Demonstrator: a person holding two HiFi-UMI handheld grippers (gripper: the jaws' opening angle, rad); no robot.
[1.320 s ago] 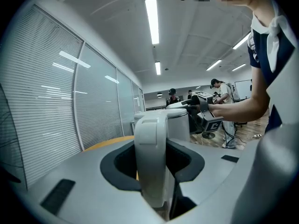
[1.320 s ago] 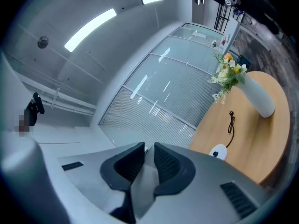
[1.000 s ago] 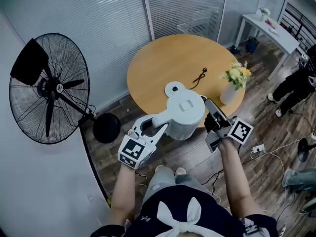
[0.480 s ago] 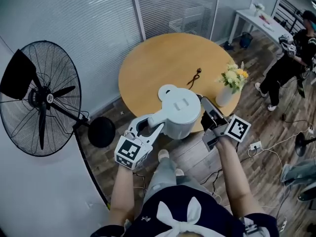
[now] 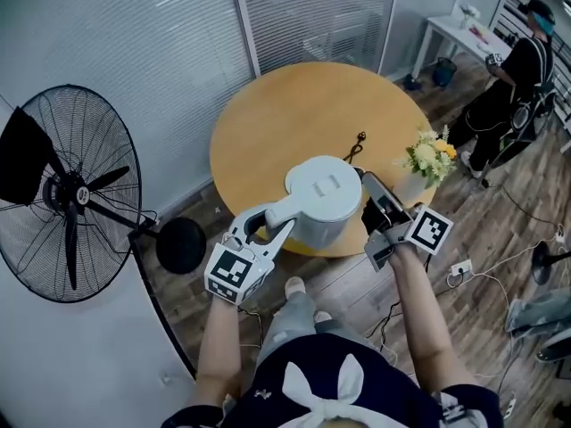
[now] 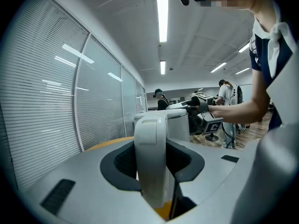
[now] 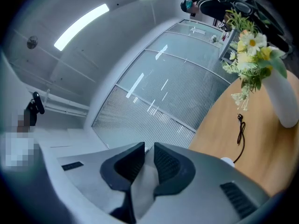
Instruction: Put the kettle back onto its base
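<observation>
Left gripper (image 5: 265,224) is clamped at medium width on the kettle (image 5: 323,199), with the handle (image 6: 150,157) upright between its pads. Right gripper (image 5: 366,187) is nearly closed, pinching a thin pale part of the kettle's opposite side. It's probably the spout lip, but the right gripper view can't confirm that. The kettle hangs between the two grippers, over the near edge of the table (image 5: 294,105).

The base (image 7: 227,161) shows only as a white sliver just ahead of and below the right gripper's jaws. Its cord (image 7: 240,133) runs away ahead of that gripper. In the head view the kettle body hides the base, so it's likely almost directly below.

Step in hand, by his read: final alignment, then lowering.

- Both grippers should stay level with each other, since a tilt makes the kettle's bottom catch the base off-centre.
- Centre using the right gripper view, because the head view is blocked.
- Descend straight. Any sideways drag could shove the light base along the table.
- The right pinch looks thin, so the left gripper should carry the weight and the right only steady it.
- The vase of flowers (image 5: 419,163) stands just beyond the right gripper to its outer side, so that gripper shouldn't swing out.
- Release only once the kettle sits flat.
</observation>
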